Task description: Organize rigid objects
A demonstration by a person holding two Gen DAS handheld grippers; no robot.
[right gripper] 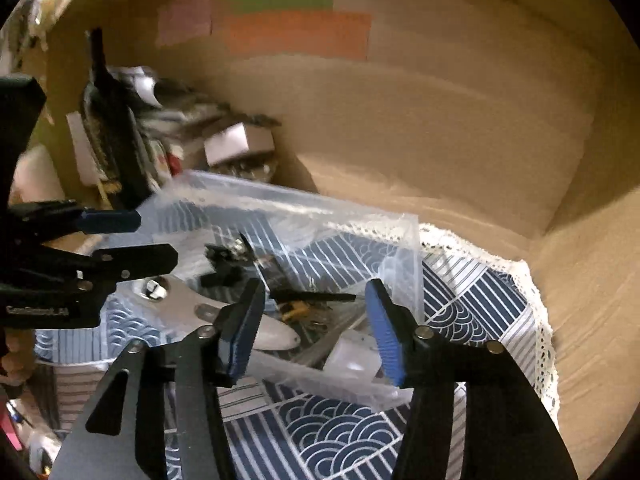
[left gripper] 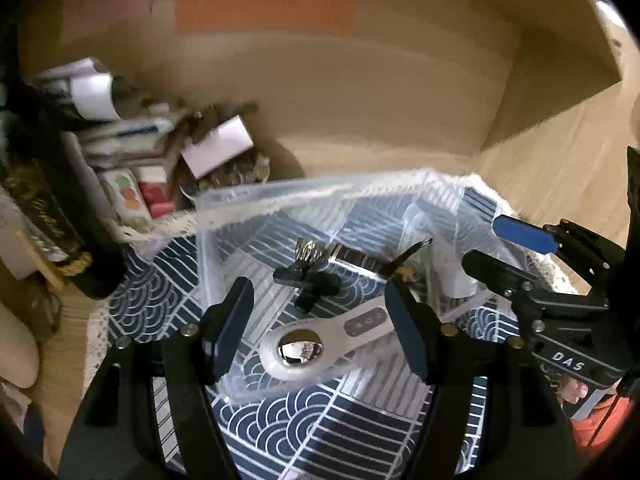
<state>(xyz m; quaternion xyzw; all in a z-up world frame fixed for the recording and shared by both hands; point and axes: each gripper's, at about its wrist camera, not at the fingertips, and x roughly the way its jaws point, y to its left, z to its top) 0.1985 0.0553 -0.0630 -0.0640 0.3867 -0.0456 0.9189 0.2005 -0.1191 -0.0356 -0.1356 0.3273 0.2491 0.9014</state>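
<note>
Blue wave-patterned cloth [left gripper: 320,420], lace-edged, wooden floor [left gripper: 560,168], cardboard box [left gripper: 360,92] behind

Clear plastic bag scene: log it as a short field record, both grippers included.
container: clear plastic bag lying on blue wave-pattern cloth
contents: white spoon scale with shiny bowl, black clip-like pieces, small white piece
left gripper: open, above the scale
right gripper: open, over the bag
backdrop: cardboard box
</note>
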